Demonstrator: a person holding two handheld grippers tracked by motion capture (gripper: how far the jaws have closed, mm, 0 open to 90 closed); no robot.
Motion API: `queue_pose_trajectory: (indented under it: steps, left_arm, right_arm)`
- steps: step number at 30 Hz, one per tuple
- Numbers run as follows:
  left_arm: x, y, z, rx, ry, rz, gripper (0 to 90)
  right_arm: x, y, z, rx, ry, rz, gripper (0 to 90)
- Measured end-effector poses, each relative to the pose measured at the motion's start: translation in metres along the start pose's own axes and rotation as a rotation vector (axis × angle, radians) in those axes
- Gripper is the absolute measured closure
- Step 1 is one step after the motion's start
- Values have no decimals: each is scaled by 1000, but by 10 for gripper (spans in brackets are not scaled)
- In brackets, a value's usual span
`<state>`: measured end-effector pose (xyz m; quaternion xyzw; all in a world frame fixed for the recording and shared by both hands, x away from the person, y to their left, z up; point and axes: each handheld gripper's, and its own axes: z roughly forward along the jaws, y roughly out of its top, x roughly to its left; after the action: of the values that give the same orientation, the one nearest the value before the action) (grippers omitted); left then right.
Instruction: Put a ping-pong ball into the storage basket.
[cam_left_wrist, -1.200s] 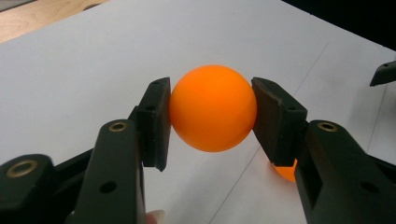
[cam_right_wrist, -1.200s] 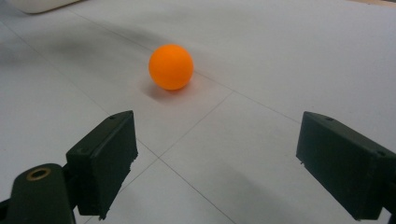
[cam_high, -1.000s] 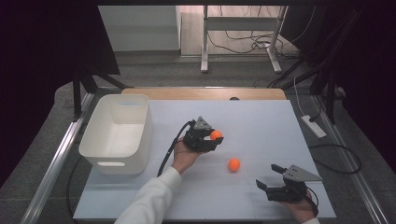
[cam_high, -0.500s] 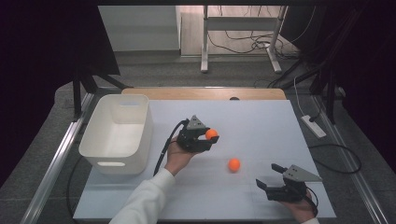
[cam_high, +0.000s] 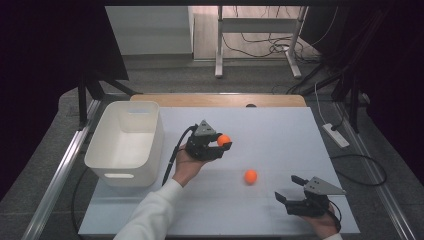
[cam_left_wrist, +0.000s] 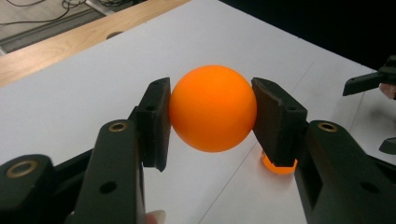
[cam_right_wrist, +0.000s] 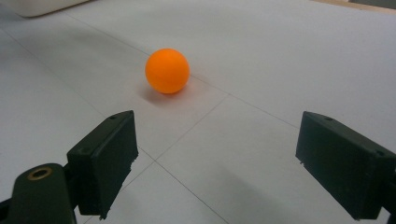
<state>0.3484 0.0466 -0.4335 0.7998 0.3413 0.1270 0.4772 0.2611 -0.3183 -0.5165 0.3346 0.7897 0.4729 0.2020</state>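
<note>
Left gripper (cam_high: 223, 145) pinching orange ball (cam_high: 223, 140) between both pads, held off white table (cam_high: 280, 130), just right of white bin (cam_high: 125, 142). In left gripper view, ball (cam_left_wrist: 213, 108) squeezed on both sides, pads (cam_left_wrist: 156, 122) pressed flat against it. Second orange ball (cam_high: 250, 176) lying loose on table, between both grippers. Right gripper (cam_high: 289, 189) low at near right edge, jaws spread wide, nothing between; loose ball (cam_right_wrist: 167, 71) ahead, apart from jaws.
</note>
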Motion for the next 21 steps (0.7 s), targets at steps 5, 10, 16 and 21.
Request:
queue_pose_trajectory:
  steps: [5,10,16,21]
  left_arm:
    - [0,3,-4,-7,-6,-2,510]
    - [2,6,-11,-18,0,3,510]
    - [6,12,-22,-29,12,4,511]
    - [8,15,-28,-41,12,-1,511]
  right_arm:
    - [0,0,0,2,-4,-1,128]
    - [0,0,0,1,-7,0,128]
    - [-1,0,0,1,-6,1,128]
    - [0,0,0,2,-7,0,128]
